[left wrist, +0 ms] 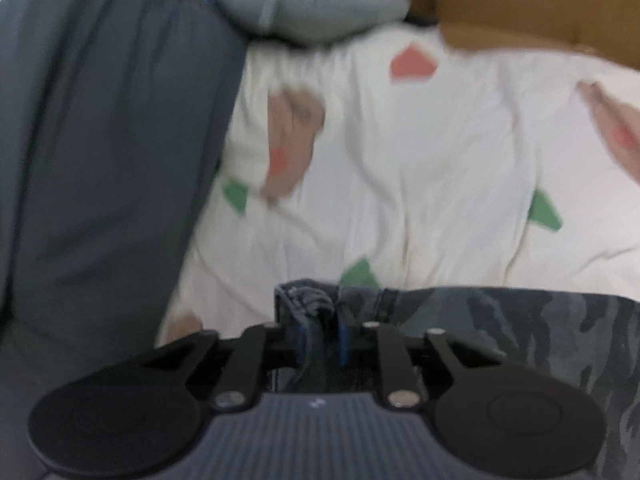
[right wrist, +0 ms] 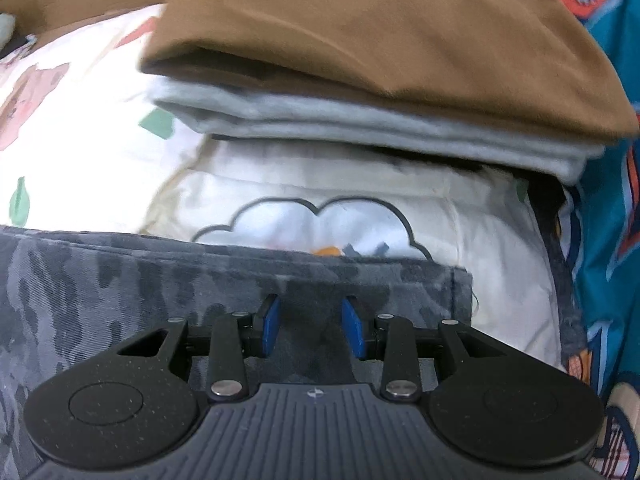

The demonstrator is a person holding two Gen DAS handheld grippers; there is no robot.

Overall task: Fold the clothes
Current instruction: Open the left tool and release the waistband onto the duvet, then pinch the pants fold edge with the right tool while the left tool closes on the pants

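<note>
A grey camouflage garment (left wrist: pixel 520 320) lies on a white patterned bedsheet (left wrist: pixel 400 140). My left gripper (left wrist: pixel 320 332) is shut on a bunched corner of this garment, with fabric squeezed between the pads. In the right wrist view the same camouflage garment (right wrist: pixel 140 280) lies flat, its edge and corner ahead of my right gripper (right wrist: pixel 311 326). The right gripper is open, its blue pads (right wrist: pixel 270 326) apart just above the cloth, holding nothing.
A stack of folded clothes lies ahead of the right gripper: a brown piece (right wrist: pixel 380 28) on a light grey piece (right wrist: pixel 360 128) on a cream piece with a cloud print (right wrist: pixel 320 220). A teal patterned cloth (right wrist: pixel 612 200) is at right. A dark blue-grey garment (left wrist: pixel 100 140) lies left.
</note>
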